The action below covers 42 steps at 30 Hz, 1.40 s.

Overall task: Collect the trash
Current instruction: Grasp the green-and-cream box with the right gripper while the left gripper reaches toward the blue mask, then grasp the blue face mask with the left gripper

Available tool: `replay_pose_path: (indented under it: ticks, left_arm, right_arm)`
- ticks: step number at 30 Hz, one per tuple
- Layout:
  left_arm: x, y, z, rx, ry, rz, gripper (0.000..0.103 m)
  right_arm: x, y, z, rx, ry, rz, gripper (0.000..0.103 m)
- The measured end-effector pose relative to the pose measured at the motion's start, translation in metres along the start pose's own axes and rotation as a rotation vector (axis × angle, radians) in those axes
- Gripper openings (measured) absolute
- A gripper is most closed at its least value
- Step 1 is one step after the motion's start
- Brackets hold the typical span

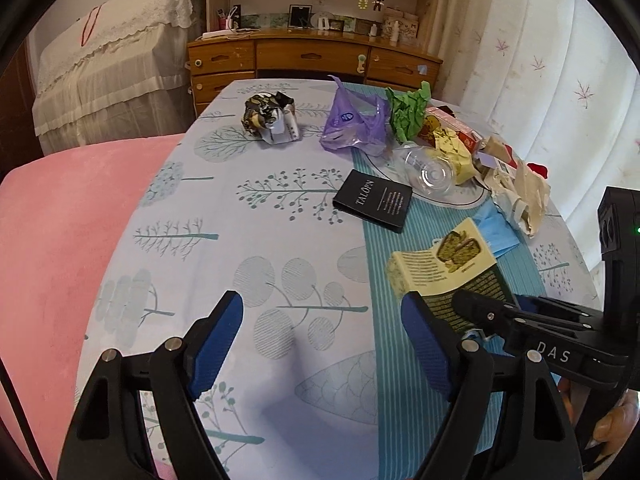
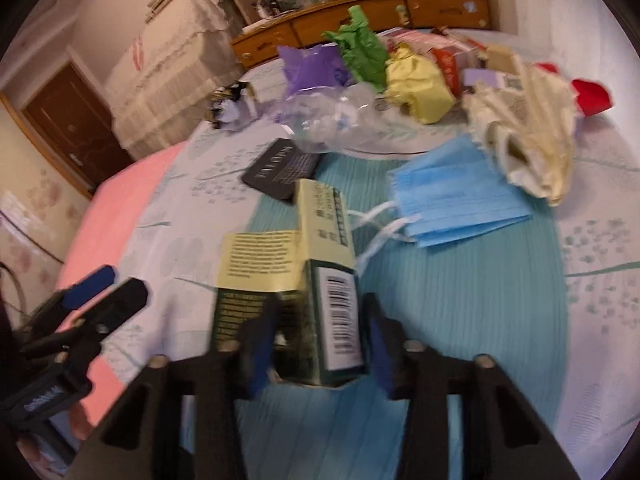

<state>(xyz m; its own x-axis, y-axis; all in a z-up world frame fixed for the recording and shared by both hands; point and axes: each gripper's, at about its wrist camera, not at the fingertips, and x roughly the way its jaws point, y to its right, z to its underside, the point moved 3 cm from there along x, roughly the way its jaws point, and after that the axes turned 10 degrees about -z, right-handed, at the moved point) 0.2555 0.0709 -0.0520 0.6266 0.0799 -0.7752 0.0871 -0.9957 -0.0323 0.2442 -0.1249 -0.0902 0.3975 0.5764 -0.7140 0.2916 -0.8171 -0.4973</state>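
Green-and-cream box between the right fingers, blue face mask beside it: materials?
Green-and-cream box: looks like printed paperboard, slightly glossy; folded flap, sharp creases, barcode label.
Blue face mask: likely nonwoven fabric, matte; pleats, white ear loops.

left claw [image 1: 320,344]: black arms, blue pads, silver screws | right claw [image 2: 316,344]: same, white "DAS" lettering

black card [image 1: 374,204] on the tablecloth: "TALOPN" in white, smaller lines beside it too fine to read. right gripper [image 1: 476,312] body: "DAS". green-and-cream box [image 2: 308,304]: barcode on a white label, printed text blocks blurred, unreadable
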Motion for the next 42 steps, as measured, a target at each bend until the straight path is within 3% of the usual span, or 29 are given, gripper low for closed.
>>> replay_pose_path:
  ticks: [3, 5, 12, 18, 23, 30, 36, 40, 42]
  left_arm:
    - [0.009, 0.006, 0.0, 0.015, -0.095, 0.035, 0.08]
    - [0.012, 0.01, 0.0, 0.018, -0.113, 0.044, 0.08]
    - [0.0, 0.041, -0.01, 0.111, -0.024, 0.043, 0.08]
    - [0.001, 0.1, -0.026, 0.252, 0.014, 0.09, 0.08]
    - [0.018, 0.154, -0.04, 0.386, 0.011, 0.131, 0.08]
    - [0.059, 0.202, -0.05, 0.528, -0.051, 0.154, 0.08]
    - [0.085, 0.22, -0.054, 0.564, -0.088, 0.159, 0.079]
    - [0.092, 0.222, -0.056, 0.535, -0.137, 0.217, 0.055]
    - [0.091, 0.221, -0.055, 0.526, -0.141, 0.217, 0.049]
  right_arm:
    - [-0.006, 0.0, 0.002, 0.011, 0.004, -0.044, 0.027]
    - [-0.014, 0.0, 0.005, 0.004, 0.012, -0.025, 0.026]
    - [-0.063, 0.022, 0.025, 0.021, 0.085, 0.029, 0.026]
    - [-0.118, 0.058, 0.037, 0.129, 0.201, 0.021, 0.026]
    - [-0.153, 0.085, 0.036, 0.157, 0.317, 0.144, 0.026]
    - [-0.156, 0.129, 0.018, 0.229, 0.377, 0.222, 0.025]
    - [-0.144, 0.15, 0.01, 0.266, 0.366, 0.21, 0.025]
    - [-0.141, 0.154, 0.011, 0.271, 0.361, 0.206, 0.026]
    - [-0.141, 0.154, 0.013, 0.278, 0.359, 0.203, 0.026]
